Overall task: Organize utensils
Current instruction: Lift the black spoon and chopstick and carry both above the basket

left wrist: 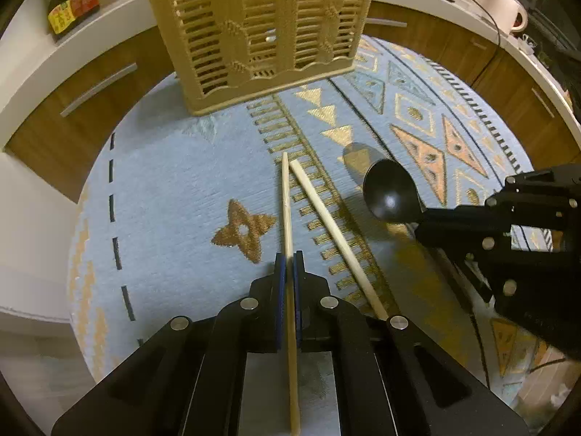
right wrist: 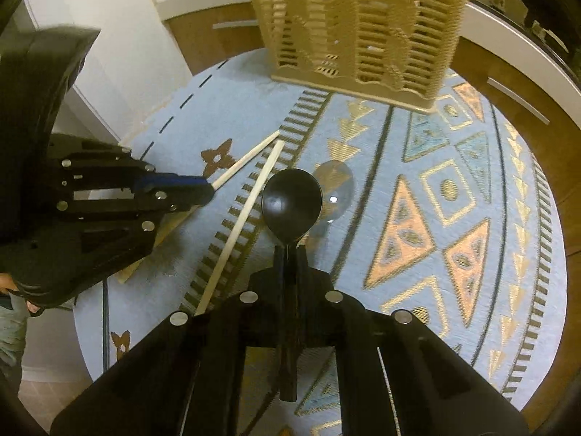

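My left gripper (left wrist: 289, 258) is shut on a wooden chopstick (left wrist: 287, 200) that points forward above the mat. A second chopstick (left wrist: 334, 236) lies loose on the mat just to its right; it also shows in the right wrist view (right wrist: 239, 225). My right gripper (right wrist: 289, 250) is shut on the handle of a black spoon (right wrist: 292, 205), bowl forward, held over the mat. The spoon also shows in the left wrist view (left wrist: 390, 196). A tan slatted utensil holder (left wrist: 261, 29) stands upright at the far side of the mat, ahead of both grippers, and shows in the right wrist view (right wrist: 359, 29).
A round blue patterned mat (left wrist: 174, 181) covers the table. Wooden cabinets with metal handles (left wrist: 98, 85) curve behind it. Sauce bottles (left wrist: 70, 0) stand on the counter at far left. A white mug (left wrist: 514, 11) and a black cable sit at far right.
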### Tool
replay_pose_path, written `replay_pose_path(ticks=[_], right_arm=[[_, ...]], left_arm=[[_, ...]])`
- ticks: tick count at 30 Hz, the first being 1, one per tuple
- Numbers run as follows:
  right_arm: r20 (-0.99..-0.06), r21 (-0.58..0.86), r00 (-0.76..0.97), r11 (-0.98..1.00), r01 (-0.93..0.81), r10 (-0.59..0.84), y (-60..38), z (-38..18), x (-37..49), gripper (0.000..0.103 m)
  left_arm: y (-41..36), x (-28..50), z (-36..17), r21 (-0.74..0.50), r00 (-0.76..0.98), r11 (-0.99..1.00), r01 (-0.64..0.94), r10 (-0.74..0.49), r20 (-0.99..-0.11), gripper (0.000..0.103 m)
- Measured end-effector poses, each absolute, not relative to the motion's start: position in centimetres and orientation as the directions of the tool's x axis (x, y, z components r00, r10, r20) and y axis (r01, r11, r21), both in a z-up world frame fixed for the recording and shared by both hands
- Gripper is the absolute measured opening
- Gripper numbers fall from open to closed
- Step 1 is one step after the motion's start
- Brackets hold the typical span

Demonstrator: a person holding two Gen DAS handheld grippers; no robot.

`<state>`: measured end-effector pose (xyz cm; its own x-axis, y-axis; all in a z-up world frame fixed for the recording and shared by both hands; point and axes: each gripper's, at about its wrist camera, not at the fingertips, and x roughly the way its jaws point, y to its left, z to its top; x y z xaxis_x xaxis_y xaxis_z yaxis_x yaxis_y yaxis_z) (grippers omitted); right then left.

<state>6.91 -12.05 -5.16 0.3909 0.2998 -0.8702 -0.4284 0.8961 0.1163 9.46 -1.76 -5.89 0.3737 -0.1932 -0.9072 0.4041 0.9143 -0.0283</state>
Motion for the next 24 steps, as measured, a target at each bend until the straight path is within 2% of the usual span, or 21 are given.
replay_pose_path(ticks=[8, 14, 20, 24], right_arm=[[-0.831, 0.157, 0.437, 0.898, -0.41, 0.344, -14.4, -3.1, 6.1, 0.005], [-0.74, 0.214, 0.523, 0.886, -0.411, 0.422, -15.6, 0.7, 6.1, 0.005], [-0.668, 0.238, 0.598, 0.888, -0.393, 0.444, -16.3, 4.5, 6.9, 0.005], [-0.584, 0.27, 0.666, 0.885, -0.378, 0.463, -17.1, 7.3, 8.2, 0.005]], left_arm=[[-0.5, 8.4, -2.7, -0.08, 0.436, 0.918, 0.389, -0.26, -0.861, 0.002], [0.0, 7.4, 1.9, -0.129, 0.541, 0.907, 0.402, -0.349, -0.765, 0.002], [-0.3, 7.2, 6.5, -0.104, 0.626, 0.895, 0.433, -0.382, -0.679, 0.002], [-0.9, 7.8, 9.7, -0.103, 0.689, 0.895, 0.434, -0.404, -0.602, 0.002]])
